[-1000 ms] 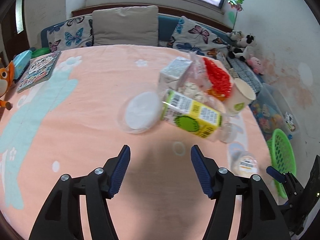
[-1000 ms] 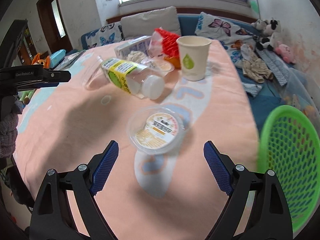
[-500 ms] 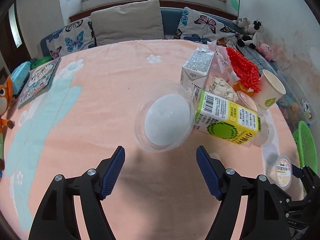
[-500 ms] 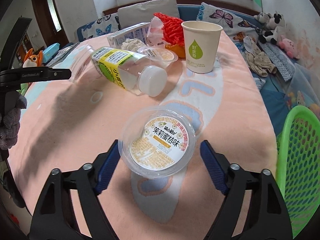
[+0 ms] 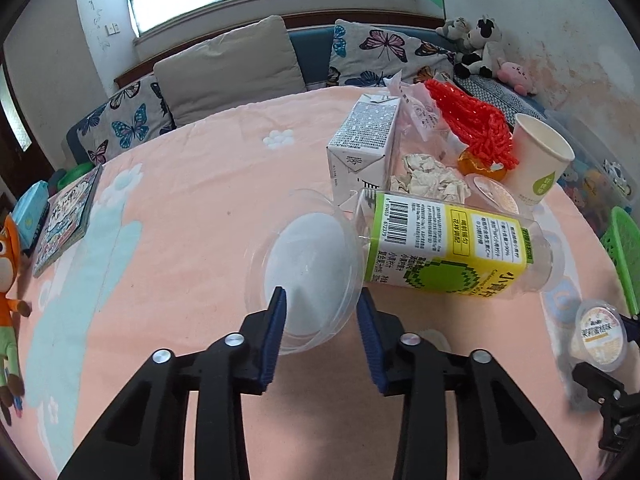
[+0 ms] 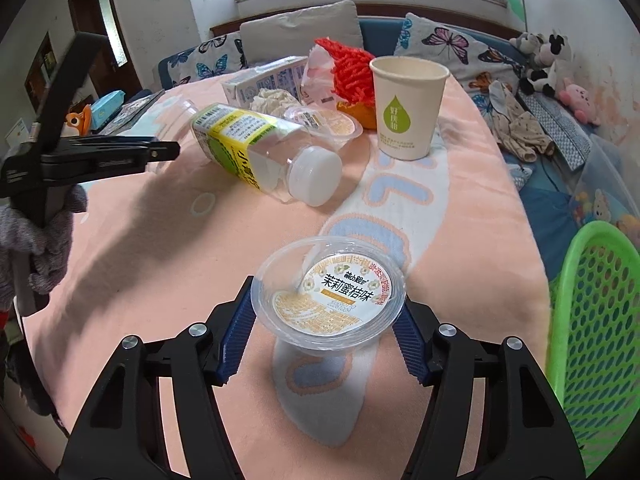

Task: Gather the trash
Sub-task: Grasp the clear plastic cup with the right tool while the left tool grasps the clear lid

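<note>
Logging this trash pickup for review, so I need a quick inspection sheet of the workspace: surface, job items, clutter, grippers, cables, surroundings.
Surface: pink patterned cloth covers the table.
Job's things: empty clear cup on its side; labelled jelly cup upright; bottle lying down; milk carton; crumpled paper; paper cup upright.
Clutter: red mesh; book at the far edge.
Grippers: left gripper closing, pads around the empty clear cup; right gripper closing, pads at the labelled jelly cup's sides.
Cables: nothing seen.
Surroundings: green basket beside the table; cushions and plush toys behind.
</note>
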The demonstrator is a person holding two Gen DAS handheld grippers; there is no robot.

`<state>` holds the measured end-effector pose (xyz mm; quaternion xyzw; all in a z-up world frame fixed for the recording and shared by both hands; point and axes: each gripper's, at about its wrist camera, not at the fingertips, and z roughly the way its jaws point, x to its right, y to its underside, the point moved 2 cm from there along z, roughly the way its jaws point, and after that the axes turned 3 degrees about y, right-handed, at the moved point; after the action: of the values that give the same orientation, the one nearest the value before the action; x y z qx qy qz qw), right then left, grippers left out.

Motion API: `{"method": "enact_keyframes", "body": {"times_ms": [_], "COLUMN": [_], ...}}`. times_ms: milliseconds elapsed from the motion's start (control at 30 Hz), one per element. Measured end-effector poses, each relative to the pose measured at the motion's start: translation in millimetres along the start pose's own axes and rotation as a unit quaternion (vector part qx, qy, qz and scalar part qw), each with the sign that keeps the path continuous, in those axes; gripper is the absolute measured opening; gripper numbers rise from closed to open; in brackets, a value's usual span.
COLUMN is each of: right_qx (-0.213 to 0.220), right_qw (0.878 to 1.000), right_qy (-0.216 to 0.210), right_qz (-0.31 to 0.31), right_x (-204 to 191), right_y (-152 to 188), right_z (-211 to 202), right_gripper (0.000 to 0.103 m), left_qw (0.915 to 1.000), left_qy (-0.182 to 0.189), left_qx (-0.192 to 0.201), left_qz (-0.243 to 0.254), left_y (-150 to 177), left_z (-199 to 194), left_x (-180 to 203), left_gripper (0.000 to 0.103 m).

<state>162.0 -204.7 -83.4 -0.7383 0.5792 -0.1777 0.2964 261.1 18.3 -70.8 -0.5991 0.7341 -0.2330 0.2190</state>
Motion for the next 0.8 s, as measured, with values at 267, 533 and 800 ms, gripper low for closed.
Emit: {"method": "enact_keyframes", "body": {"times_ms": [267,533,800], "right_qx": [0.017,0.037,0.055], "right_qw": [1.0,0.999,0.997], "right_qy": [-0.001,0.006,0.035], "right_qz": [-0.001,0.006,0.031], "right_x": [2.8,12.8,45.1], "right_y": [-1.0,4.2,15.1], "right_z": [-21.2,-49.0,-77.9], "right_gripper": [0.064,0.064,0.064], "left_qw": [0.9997,0.9963,0.9914], "left_qy": [0.016,0.07,0.122], "left_qx": [0.02,0.03,0.04], "left_qz": [-0.004,-0.04,-0.027], "left_y": [1.0,10.5,17.5], "left_z": [-15.5,-58.0,-93.1], "left_x": [1.4,5.2,44.8], "left_gripper": [0.012,0.011,0.011]}}
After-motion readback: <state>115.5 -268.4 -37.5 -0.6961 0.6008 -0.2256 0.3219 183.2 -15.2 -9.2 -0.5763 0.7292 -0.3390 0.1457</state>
